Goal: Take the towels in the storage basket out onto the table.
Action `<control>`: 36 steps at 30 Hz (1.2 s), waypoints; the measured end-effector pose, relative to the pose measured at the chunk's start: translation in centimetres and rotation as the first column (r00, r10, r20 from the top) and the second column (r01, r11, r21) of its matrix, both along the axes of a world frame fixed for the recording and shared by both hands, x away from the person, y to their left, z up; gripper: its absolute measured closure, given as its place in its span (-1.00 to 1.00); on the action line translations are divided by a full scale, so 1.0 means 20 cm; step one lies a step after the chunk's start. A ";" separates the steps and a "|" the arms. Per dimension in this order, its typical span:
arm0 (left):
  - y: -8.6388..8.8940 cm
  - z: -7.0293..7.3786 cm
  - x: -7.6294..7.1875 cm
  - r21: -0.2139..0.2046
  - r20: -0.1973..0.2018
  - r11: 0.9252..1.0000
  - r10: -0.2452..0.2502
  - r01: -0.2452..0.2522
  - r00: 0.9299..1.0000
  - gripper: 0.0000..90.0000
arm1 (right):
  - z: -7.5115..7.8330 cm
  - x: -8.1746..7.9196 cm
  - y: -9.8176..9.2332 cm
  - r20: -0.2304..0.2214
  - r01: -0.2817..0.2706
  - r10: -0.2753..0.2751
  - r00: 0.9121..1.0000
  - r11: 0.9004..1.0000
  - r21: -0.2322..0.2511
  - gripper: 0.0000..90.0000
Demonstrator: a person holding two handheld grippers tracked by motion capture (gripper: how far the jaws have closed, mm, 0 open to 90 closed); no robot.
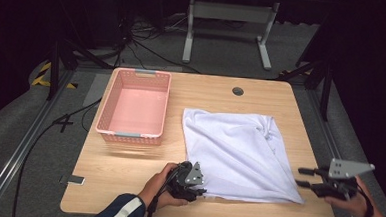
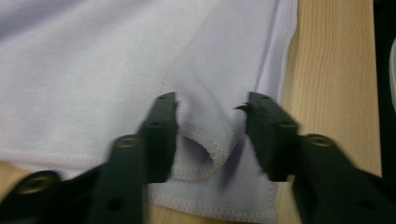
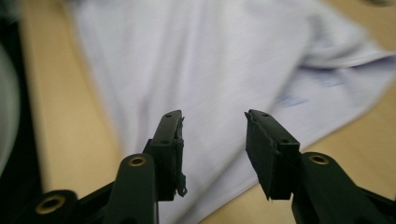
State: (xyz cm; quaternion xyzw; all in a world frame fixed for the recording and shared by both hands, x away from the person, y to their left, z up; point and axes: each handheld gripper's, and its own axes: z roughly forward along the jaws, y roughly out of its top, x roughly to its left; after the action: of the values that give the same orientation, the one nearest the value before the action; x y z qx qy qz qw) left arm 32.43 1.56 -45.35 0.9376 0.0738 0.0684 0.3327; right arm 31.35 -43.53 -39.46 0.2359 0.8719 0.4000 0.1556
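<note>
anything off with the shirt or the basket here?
The white shirt lies rumpled and skewed, bunched at its far right corner, with a hem fold standing up between the open jaws of the left gripper. The pink basket sits square, nothing inside it. No spills.

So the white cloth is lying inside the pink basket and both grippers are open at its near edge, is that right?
Not quite. The white cloth lies spread on the table, beside the pink basket, as the high view shows. The left gripper and right gripper are open at its near edge.
</note>
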 end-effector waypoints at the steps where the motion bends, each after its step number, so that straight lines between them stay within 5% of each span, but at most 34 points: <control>1: 0.00 -0.01 0.01 0.019 0.003 1.000 -0.021 0.021 1.000 0.48 | 0.01 0.06 0.02 0.002 0.047 -0.047 0.999 0.999 0.017 0.38; 5: 0.03 -0.02 0.01 -0.013 -0.030 1.000 -0.021 0.020 0.999 0.81 | -0.04 0.29 0.13 -0.047 0.117 -0.117 0.992 0.993 0.003 0.47; 9: 0.09 -0.02 -0.01 -0.018 -0.041 1.000 -0.019 0.018 0.999 0.85 | -0.19 0.43 0.23 -0.111 0.131 -0.143 0.983 0.985 -0.115 0.57; 12: 0.13 -0.02 -0.04 -0.020 -0.051 1.000 -0.001 0.000 0.999 0.86 | -0.25 0.43 0.23 -0.159 0.116 -0.134 0.978 0.986 -0.116 0.62; 17: 0.21 -0.03 -0.10 -0.009 -0.067 1.000 -0.005 0.004 0.998 0.87 | -0.28 0.35 0.21 -0.214 0.131 -0.139 0.967 0.990 -0.054 0.70; 20: 0.24 -0.02 -0.13 -0.005 -0.087 1.000 -0.017 0.017 0.996 0.87 | -0.26 0.27 0.20 -0.238 0.093 -0.108 0.965 0.993 -0.074 0.62; 22: 0.24 -0.02 -0.14 -0.021 -0.091 1.000 -0.013 0.011 0.996 0.84 | -0.25 0.24 0.21 -0.228 0.085 -0.106 0.968 0.992 -0.098 0.54; 24: 0.23 0.03 -0.11 -0.090 -0.088 0.996 0.011 -0.019 0.996 0.66 | -0.21 0.24 0.20 -0.180 0.116 -0.134 0.975 0.988 -0.105 0.52; 26: 0.20 0.08 -0.05 -0.135 -0.065 0.983 0.117 -0.125 0.991 0.29 | -0.15 0.28 0.18 -0.127 0.201 -0.208 0.970 0.977 -0.066 0.53; 29: 0.10 0.16 0.09 -0.170 -0.013 0.962 0.217 -0.216 0.976 0.03 | -0.09 0.39 0.20 -0.096 0.235 -0.239 0.966 0.971 -0.045 0.46; 32: -0.02 0.17 0.27 -0.203 -0.009 0.933 0.303 -0.298 0.953 -0.05 | -0.09 0.54 0.26 -0.129 0.254 -0.260 0.957 0.965 -0.064 0.29; 33: -0.02 0.17 0.27 -0.203 -0.009 0.933 0.303 -0.298 0.953 -0.05 | -0.11 0.58 0.27 -0.153 0.247 -0.253 0.955 0.967 -0.055 0.26; 34: -0.06 0.15 0.38 -0.200 -0.016 0.919 0.344 -0.340 0.939 -0.06 | -0.13 0.61 0.28 -0.171 0.246 -0.252 0.952 0.968 -0.056 0.21; 36: -0.08 0.13 0.48 -0.206 -0.009 0.892 0.409 -0.402 0.913 -0.05 | -0.17 0.65 0.31 -0.189 0.249 -0.260 0.947 0.965 -0.083 0.16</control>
State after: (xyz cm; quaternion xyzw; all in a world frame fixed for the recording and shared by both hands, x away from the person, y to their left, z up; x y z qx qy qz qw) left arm 42.00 -0.08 -42.68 0.8612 0.2684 0.1445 0.4066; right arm 44.35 -37.34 -42.81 0.3805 0.8565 0.3255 0.1250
